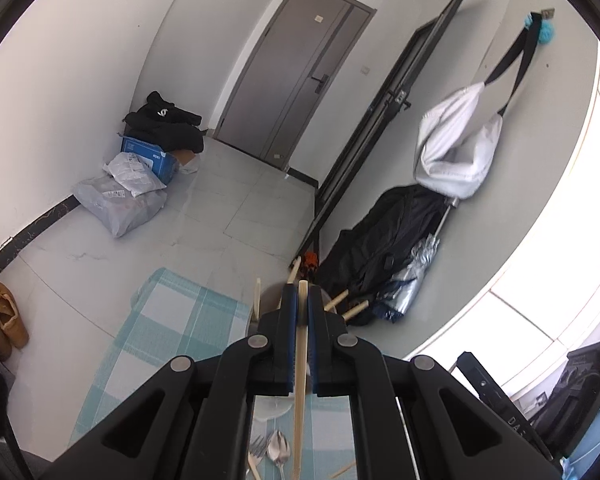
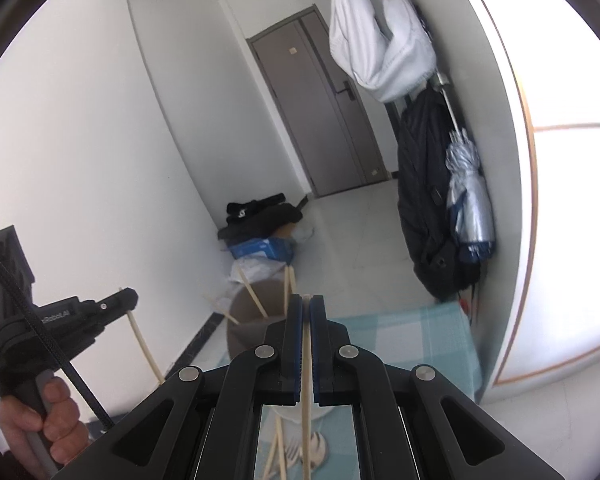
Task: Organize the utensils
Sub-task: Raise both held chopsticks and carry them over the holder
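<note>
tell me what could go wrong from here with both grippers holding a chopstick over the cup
1. The left gripper and right gripper each pinch one thin chopstick near its top, so the long free end could swing or slip.
2. The cup already holds splayed chopsticks; a new one could catch on them or tip the cup.
3. A dangling end could knock the spoon and fork lying on the checked cloth.

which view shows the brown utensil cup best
The right wrist view: the brown cup shows its open rim and side, chopsticks standing inside. In the left wrist view only a sliver of it peeks past the gripper's fingers.
</note>
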Demonstrator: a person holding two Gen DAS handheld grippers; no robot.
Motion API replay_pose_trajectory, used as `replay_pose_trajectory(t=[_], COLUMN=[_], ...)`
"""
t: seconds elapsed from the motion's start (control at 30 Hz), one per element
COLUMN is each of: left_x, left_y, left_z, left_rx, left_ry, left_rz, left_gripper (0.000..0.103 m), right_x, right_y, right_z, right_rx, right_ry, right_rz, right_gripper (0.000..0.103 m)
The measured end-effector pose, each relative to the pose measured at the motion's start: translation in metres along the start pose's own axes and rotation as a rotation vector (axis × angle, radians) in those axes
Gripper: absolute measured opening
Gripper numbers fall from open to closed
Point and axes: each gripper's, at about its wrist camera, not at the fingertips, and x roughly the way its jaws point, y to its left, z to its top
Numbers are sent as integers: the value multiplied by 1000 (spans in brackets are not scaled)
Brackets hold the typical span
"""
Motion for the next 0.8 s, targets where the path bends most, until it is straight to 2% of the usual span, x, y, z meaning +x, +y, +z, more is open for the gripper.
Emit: replay_pose_trajectory(t=[0.43, 0.8], left_x=[24, 57], left_y=[4, 25], left_z=[69, 80], left_rx=[-102, -93], left_ry=[-164, -212], left_rz=[15, 61], left_gripper=[1, 1], right_x=[31, 90], right_y=[30, 43], right_z=[79, 119], right_rx=[-39, -46], right_ry=[-74, -127], right_rz=[70, 80], right_gripper=[3, 3])
